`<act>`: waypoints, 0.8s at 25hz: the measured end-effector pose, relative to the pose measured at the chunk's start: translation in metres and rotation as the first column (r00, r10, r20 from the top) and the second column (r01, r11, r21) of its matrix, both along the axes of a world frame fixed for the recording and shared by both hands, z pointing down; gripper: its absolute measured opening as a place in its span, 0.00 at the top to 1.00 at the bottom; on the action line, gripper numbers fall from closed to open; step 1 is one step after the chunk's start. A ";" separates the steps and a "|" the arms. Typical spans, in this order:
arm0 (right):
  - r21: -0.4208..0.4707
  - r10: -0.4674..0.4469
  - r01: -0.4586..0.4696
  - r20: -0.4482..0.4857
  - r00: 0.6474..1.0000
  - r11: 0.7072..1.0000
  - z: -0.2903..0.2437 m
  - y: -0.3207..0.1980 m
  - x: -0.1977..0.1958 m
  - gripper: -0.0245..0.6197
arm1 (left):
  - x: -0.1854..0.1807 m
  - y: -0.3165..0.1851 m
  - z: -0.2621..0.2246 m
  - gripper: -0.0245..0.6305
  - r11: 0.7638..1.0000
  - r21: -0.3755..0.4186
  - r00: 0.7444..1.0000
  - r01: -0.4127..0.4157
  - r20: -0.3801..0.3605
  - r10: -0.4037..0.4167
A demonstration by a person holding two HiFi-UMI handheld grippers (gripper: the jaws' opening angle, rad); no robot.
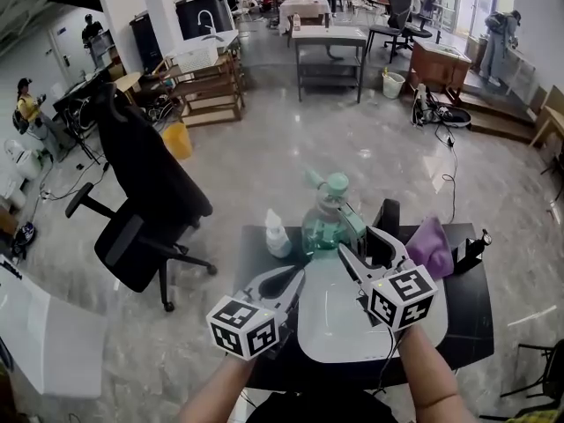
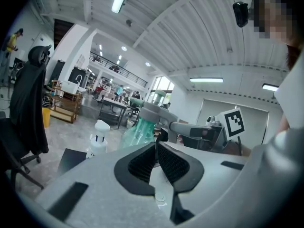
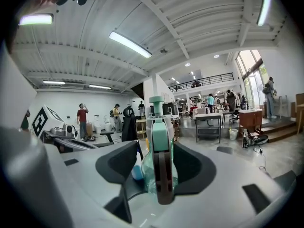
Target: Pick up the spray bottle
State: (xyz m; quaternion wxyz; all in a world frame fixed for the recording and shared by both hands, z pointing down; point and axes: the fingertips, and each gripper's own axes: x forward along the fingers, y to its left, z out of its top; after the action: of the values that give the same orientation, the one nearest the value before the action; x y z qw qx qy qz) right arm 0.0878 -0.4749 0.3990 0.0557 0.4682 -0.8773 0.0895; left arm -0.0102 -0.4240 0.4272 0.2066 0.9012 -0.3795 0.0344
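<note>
The spray bottle (image 1: 328,218) is clear green with a pale green trigger head and stands on the black table (image 1: 471,311) at the far edge of a white tray (image 1: 330,329). My right gripper (image 1: 363,247) is open, one jaw on each side of the bottle. In the right gripper view the spray bottle (image 3: 159,141) stands upright between the wide pads (image 3: 123,167), with a gap showing on its left side. My left gripper (image 1: 297,280) is lower left of the bottle, shut on nothing. In the left gripper view its pads (image 2: 166,163) meet at the tips, and the spray bottle (image 2: 137,132) stands beyond them.
A small white bottle (image 1: 276,234) stands left of the spray bottle on the table. A purple cloth (image 1: 430,247) and a black clamp-like object (image 1: 471,249) lie to the right. A black office chair (image 1: 141,192) stands on the floor to the left.
</note>
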 end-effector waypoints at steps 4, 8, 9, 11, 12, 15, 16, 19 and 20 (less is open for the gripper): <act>-0.002 -0.012 0.012 -0.002 1.000 1.000 0.002 -0.014 -0.004 0.65 | 0.000 -0.008 0.003 0.94 1.000 0.001 1.000 0.016 0.008 -0.016; -0.001 -0.007 0.007 0.003 1.000 1.000 0.003 -0.026 -0.004 0.65 | 0.001 -0.017 0.004 0.94 1.000 0.001 0.999 0.028 0.015 -0.028; 0.000 -0.008 0.008 -0.001 1.000 1.000 0.004 -0.028 -0.004 0.65 | 0.001 -0.019 0.004 0.94 1.000 0.000 0.999 0.031 0.015 -0.031; 0.007 -0.007 0.007 -0.015 1.000 1.000 0.004 -0.032 -0.006 0.65 | 0.002 -0.024 0.005 0.94 0.999 0.001 0.999 0.036 0.017 -0.036; 0.014 -0.006 0.006 -0.024 1.000 1.000 0.004 -0.034 -0.007 0.65 | 0.002 -0.026 0.004 0.94 0.999 0.003 0.999 0.039 0.017 -0.039; 0.030 -0.001 0.003 -0.044 0.999 1.000 0.003 -0.039 -0.008 0.65 | 0.003 -0.032 0.003 0.94 0.999 0.008 0.999 0.049 0.012 -0.049; 0.032 0.001 0.000 -0.044 0.999 0.999 0.002 -0.040 -0.008 0.65 | 0.003 -0.034 0.003 0.94 0.999 0.009 0.999 0.052 0.009 -0.052; 0.036 0.010 -0.008 -0.040 0.999 0.999 0.001 -0.042 -0.009 0.65 | 0.003 -0.036 0.001 0.94 0.999 0.011 0.999 0.053 0.007 -0.053; 0.039 0.014 -0.013 -0.040 0.999 0.999 0.000 -0.043 -0.009 0.65 | 0.003 -0.037 0.001 0.94 0.999 0.012 0.999 0.052 0.006 -0.052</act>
State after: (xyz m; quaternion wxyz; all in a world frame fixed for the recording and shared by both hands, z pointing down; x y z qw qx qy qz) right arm 0.0788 -0.5175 0.3992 0.0638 0.4767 -0.8745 0.0634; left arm -0.0075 -0.4613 0.4278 0.2011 0.8920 -0.4037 0.0297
